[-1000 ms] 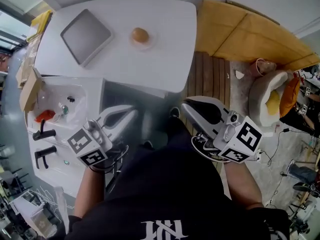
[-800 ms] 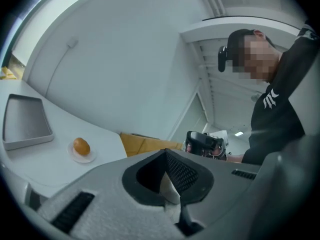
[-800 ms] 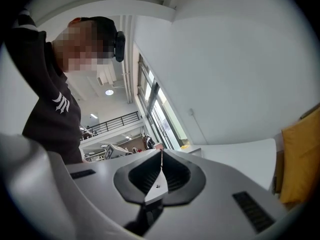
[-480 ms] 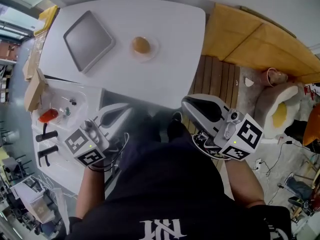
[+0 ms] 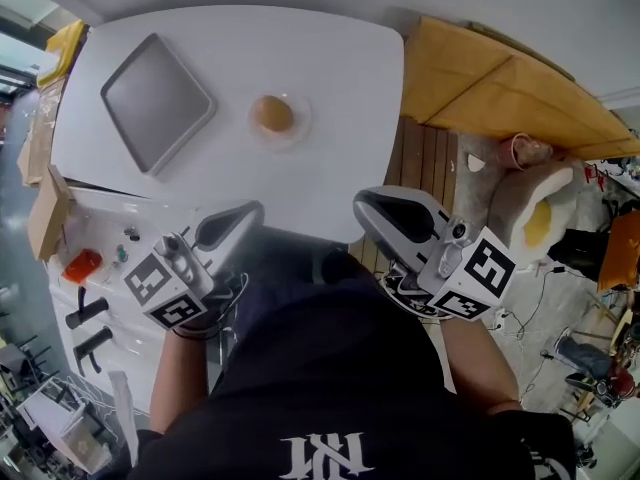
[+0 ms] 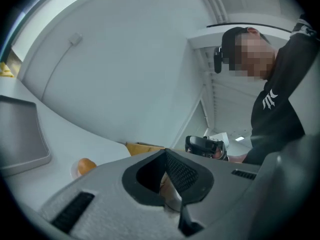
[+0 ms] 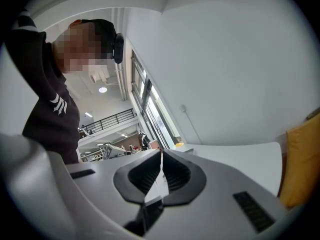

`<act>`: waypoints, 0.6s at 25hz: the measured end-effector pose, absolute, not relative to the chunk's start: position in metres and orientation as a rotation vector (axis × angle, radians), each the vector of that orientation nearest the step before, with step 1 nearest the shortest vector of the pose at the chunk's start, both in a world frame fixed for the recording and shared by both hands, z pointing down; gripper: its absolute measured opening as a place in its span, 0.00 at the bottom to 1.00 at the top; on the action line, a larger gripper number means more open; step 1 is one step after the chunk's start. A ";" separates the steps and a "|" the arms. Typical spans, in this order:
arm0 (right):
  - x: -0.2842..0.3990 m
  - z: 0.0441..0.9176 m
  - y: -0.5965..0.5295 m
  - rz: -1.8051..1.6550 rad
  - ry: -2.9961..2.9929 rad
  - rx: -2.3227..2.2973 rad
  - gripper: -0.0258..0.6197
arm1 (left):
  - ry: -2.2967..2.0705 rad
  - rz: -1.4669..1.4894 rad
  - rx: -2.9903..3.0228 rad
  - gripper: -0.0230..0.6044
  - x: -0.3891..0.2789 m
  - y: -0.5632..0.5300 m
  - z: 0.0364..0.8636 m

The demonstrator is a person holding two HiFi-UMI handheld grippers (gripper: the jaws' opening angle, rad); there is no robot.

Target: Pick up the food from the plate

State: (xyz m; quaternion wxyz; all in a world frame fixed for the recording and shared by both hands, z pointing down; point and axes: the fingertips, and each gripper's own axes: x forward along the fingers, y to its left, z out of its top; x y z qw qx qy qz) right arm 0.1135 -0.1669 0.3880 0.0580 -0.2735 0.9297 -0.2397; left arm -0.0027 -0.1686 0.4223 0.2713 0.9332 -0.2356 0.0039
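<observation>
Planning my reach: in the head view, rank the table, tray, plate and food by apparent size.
Largest to smallest:
table
tray
plate
food
The plate only just outsizes the food on it.

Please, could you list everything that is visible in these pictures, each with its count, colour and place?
table: one, white, ahead of the person
tray: one, grey, on the table's left part
plate: one, pale, near the table's middle
food: one round piece, orange-brown, on the plate
padding: yellow-orange, right of the table; count unclear
left gripper: one, white and black, at the table's near edge, jaws together, empty
right gripper: one, white and black, at the table's near edge, jaws together, empty
</observation>
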 end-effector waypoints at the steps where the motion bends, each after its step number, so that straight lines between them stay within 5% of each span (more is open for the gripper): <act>1: 0.107 0.387 -0.175 -0.724 2.821 -0.842 0.05 | -0.618 0.019 2.523 0.04 -0.007 -0.177 0.424; 11: 0.060 0.385 -0.260 -0.681 2.829 -1.054 0.05 | -0.443 -0.047 2.544 0.04 -0.040 -0.253 0.429; 15: 0.046 0.393 -0.285 -0.658 2.869 -1.081 0.20 | -0.430 -0.029 2.526 0.04 -0.054 -0.270 0.449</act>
